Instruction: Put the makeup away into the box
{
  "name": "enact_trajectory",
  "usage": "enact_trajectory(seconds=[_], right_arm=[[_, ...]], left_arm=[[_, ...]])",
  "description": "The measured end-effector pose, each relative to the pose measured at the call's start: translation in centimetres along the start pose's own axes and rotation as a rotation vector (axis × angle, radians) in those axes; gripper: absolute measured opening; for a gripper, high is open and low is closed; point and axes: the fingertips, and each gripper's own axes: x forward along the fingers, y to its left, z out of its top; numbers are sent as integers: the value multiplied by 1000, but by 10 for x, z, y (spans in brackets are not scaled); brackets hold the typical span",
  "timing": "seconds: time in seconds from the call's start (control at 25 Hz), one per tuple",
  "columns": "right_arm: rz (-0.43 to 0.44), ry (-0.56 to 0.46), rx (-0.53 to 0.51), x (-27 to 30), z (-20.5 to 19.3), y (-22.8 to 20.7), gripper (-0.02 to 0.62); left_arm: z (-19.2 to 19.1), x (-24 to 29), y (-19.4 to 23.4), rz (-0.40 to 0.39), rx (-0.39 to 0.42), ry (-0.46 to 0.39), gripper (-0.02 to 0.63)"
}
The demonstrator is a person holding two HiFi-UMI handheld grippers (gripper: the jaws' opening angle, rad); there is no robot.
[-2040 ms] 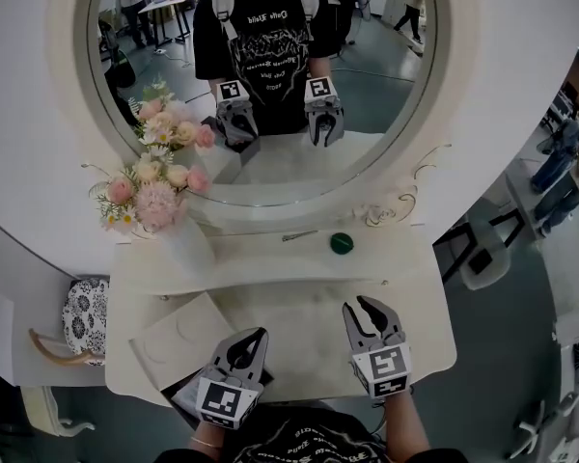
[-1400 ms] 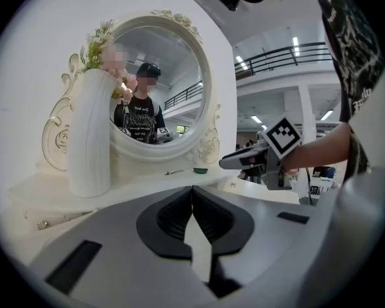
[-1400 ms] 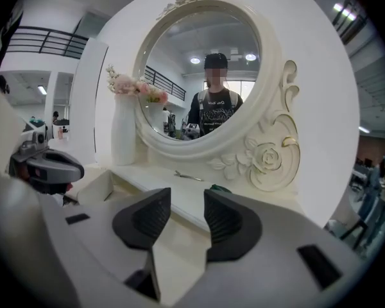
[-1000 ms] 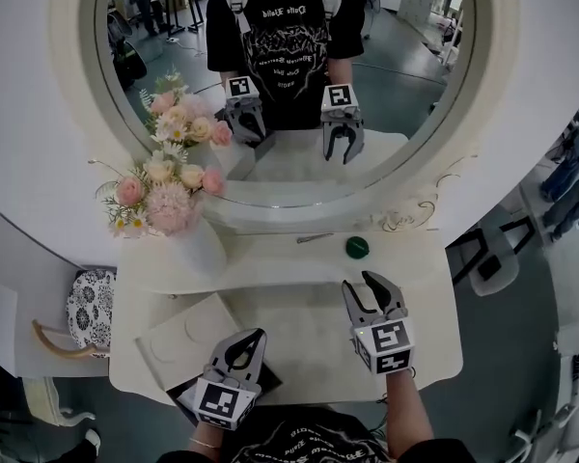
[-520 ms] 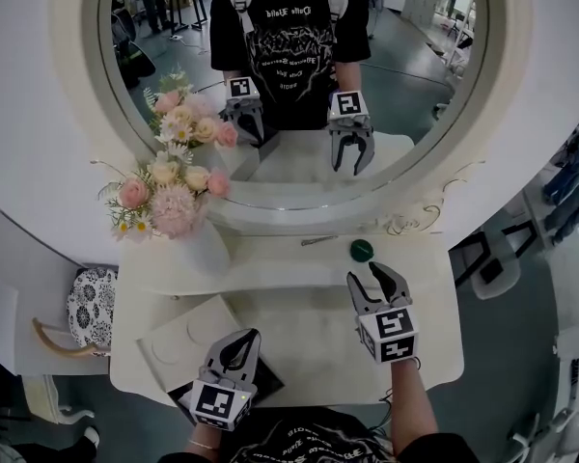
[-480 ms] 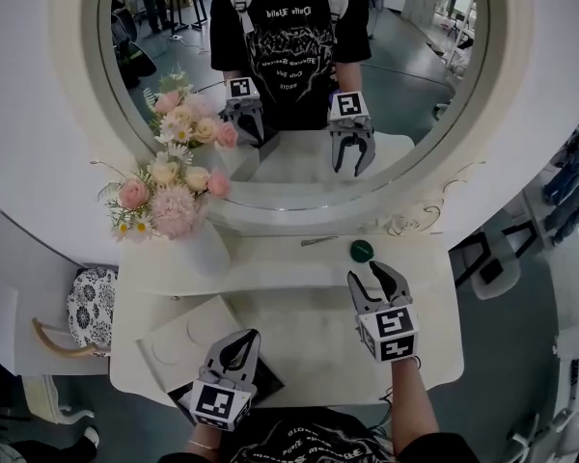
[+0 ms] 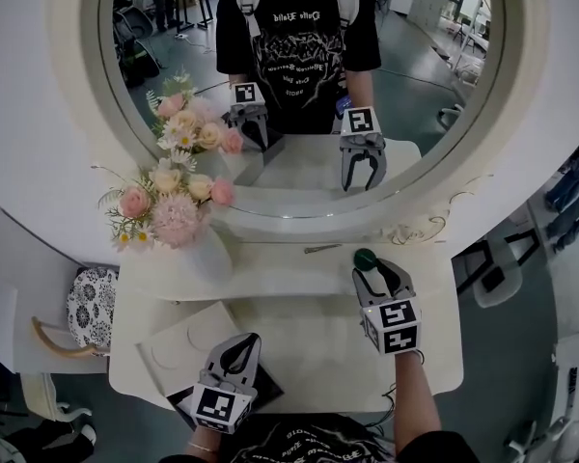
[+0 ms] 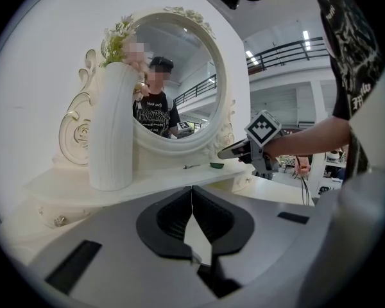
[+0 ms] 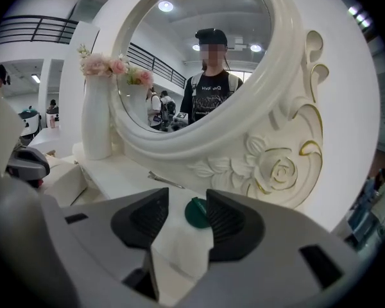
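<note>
A small round green makeup compact (image 7: 365, 257) lies on the raised shelf below the mirror. My right gripper (image 7: 378, 268) is right at it. Its jaws have just been opening and stand open, with the compact (image 9: 194, 213) low between the tips, untouched by the pads. A thin metal hair clip (image 7: 321, 249) lies on the shelf left of the compact. The white box (image 7: 179, 340) sits at the table's near left. My left gripper (image 7: 239, 347) hovers beside it, shut (image 8: 192, 190) with nothing in it.
A white vase of pink flowers (image 7: 198, 249) stands at the shelf's left end. The big round mirror (image 7: 299, 85) rises behind the shelf in an ornate white frame (image 9: 276, 165). The white dressing table (image 7: 299, 321) ends close to me. A patterned bag (image 7: 82, 321) lies off its left side.
My right gripper has moved forward to the shelf and reached the green compact, its jaws a little wider. The left gripper has stayed by the box.
</note>
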Motion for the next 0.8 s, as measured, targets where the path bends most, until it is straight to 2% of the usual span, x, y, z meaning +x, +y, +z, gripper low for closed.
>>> enact_trajectory(seconds=[0.8], right_arm=[[10,98,-24,28,-14,-17,178]], left_arm=[[0,11,-9,-23,9,19,15]])
